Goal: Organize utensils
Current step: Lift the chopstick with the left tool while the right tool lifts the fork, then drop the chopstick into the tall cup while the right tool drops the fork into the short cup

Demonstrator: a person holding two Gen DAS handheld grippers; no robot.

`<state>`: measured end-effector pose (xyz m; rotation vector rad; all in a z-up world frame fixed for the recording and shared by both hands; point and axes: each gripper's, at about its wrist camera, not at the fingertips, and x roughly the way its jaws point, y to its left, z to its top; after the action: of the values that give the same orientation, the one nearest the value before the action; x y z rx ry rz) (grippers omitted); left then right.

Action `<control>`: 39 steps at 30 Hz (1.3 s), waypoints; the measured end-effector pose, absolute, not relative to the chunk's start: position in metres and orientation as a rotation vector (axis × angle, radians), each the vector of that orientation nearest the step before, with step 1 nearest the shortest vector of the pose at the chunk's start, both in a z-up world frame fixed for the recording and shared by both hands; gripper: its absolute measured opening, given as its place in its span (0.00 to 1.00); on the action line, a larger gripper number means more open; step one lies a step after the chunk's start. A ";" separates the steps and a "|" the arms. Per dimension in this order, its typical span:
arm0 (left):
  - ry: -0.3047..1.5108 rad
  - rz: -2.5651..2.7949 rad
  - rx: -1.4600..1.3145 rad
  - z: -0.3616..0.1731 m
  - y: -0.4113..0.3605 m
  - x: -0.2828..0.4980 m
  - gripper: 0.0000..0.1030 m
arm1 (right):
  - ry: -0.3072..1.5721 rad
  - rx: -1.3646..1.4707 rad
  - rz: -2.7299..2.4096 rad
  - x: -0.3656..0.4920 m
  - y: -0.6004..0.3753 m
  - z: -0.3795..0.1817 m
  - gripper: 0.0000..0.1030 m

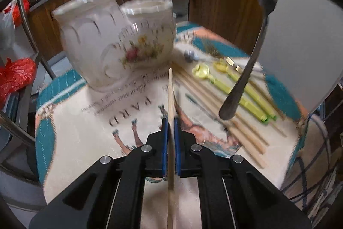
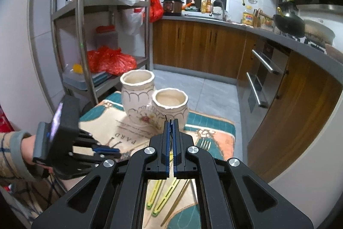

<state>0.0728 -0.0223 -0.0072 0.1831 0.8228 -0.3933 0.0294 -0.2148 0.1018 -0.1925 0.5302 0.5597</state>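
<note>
Two cream jars [image 1: 111, 40] stood side by side at the left of the bench's printed cloth [image 1: 90, 126]. The left gripper [image 1: 170, 121] clenched a wooden chopstick [image 1: 170, 96]. At the right, above more chopsticks [image 1: 231, 119] and green utensils [image 1: 240, 91] lying on the cloth, the right gripper [image 2: 170, 121] was clamped on a fork [image 1: 255, 51].

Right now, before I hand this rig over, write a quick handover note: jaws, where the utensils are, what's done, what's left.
Left gripper: jaws shut on one wooden chopstick, lifted off the cloth.
Right gripper: jaws shut; the fork hangs from it by its tines end, handle down.
Tall jar and short jar stand touching at the cloth's far end; both look empty.
On the cloth: wooden chopsticks and yellow-green utensils.
Done: two pickups, nothing sorted yet.
Left: drop both into jars, then clear the rest.
</note>
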 end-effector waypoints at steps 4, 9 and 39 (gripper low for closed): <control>0.675 -0.399 0.160 0.022 -0.008 0.064 0.05 | 0.513 -0.199 0.559 0.035 -0.211 0.116 0.03; 0.461 -0.390 0.090 0.067 0.014 0.064 0.06 | 0.471 -0.189 0.550 0.047 -0.208 0.141 0.03; 0.291 -0.257 -0.069 0.081 0.038 0.204 0.05 | 0.552 -0.244 0.454 0.172 -0.158 0.111 0.03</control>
<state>0.2035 0.0383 0.0805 -0.0688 0.2911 -0.2574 0.1723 -0.1583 0.1110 -0.2440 0.5524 0.4540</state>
